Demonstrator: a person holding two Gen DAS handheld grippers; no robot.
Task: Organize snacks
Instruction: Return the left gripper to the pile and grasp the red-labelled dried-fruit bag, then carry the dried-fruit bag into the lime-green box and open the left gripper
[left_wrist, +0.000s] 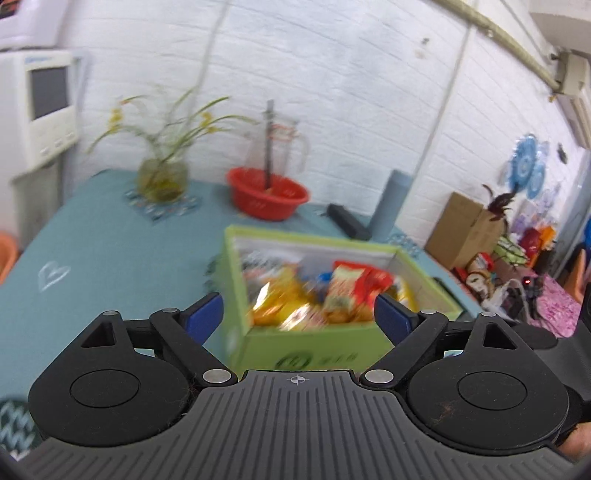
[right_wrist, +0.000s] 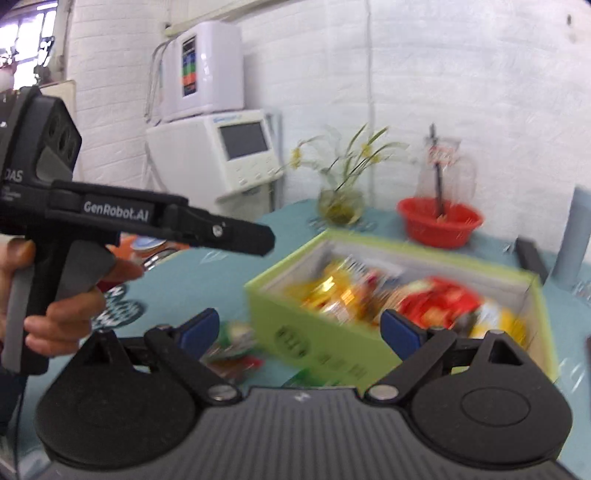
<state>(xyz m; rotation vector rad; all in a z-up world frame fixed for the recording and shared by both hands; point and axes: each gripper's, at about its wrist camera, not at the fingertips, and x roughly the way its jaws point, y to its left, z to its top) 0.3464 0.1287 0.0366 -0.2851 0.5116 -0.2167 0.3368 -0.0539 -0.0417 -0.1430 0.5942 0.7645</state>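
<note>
A: From the left wrist, the left gripper (left_wrist: 297, 315) has its blue pads spread wide with nothing between them. Straight ahead of it is the green box (left_wrist: 314, 345), resting on the teal table (left_wrist: 103, 251), and the box is packed with snack packets (left_wrist: 321, 295) in yellow, orange and red.

B: The right wrist tells the same for its own tool. The right gripper (right_wrist: 301, 330) also stands agape and empty, aimed at the near corner of the green box (right_wrist: 325, 343). The packets (right_wrist: 399, 301) inside are smeared by motion blur, so the prints cannot be read.

A: Does the right view add anything?

B: Yes. One loose snack packet (right_wrist: 234, 349) lies on the table (right_wrist: 221, 269) just outside the box's left wall, beside the right gripper's left pad. It seems green, white and red, though the blur makes that uncertain. The left view does not show it at all.

A: And the left tool?

B: Seen side-on in the right view, the left gripper (right_wrist: 264, 238) is held by a hand (right_wrist: 66, 295) at the left edge, above the table.

A: Farther out, both views share the red basin (left_wrist: 267, 197), the plant in a glass vase (left_wrist: 162, 177) and the white brick wall (left_wrist: 332, 74). Only the left view reaches the cardboard box (left_wrist: 461, 229) on the right.
</note>
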